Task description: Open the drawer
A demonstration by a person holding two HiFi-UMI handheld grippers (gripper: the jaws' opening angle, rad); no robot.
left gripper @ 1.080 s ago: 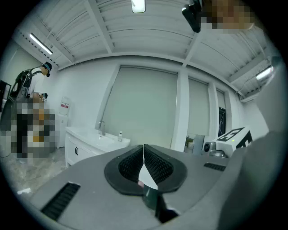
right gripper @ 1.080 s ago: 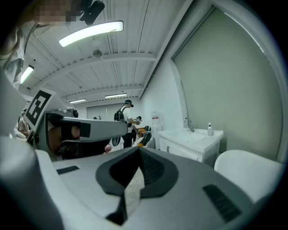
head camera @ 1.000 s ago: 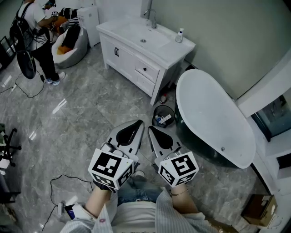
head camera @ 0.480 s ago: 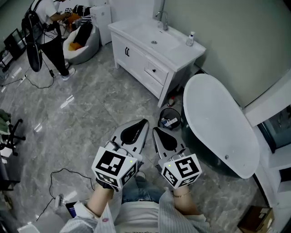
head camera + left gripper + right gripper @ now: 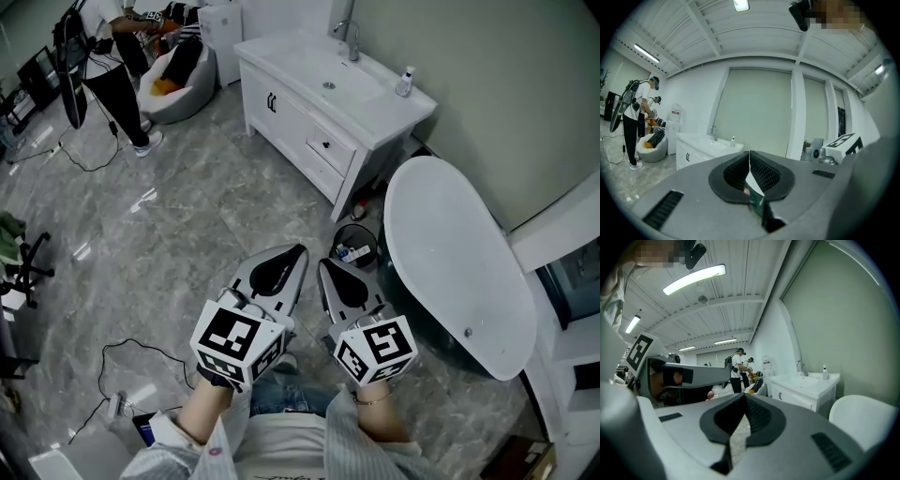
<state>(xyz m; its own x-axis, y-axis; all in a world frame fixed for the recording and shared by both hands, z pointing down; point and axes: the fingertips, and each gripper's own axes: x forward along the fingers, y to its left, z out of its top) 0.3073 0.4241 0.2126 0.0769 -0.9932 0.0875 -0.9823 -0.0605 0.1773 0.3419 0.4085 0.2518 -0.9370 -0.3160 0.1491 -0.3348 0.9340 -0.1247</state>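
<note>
Both tools closed w/ nothing in them: I hold left tool (image 5: 292, 258) and right tool (image 5: 328, 272) side by side close to my body, above the marble floor (image 5: 178, 216). Drawer (image 5: 330, 146) sits shut in the white vanity (image 5: 281, 105) by the wall, just beside the bathtub (image 5: 450, 253), well apart from both tools

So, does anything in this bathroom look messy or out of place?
Nothing looks spilled or broken. The one untidy thing is a loose cable trailing over the marble floor at lower left. The vanity stands square, its drawer shut.
</note>
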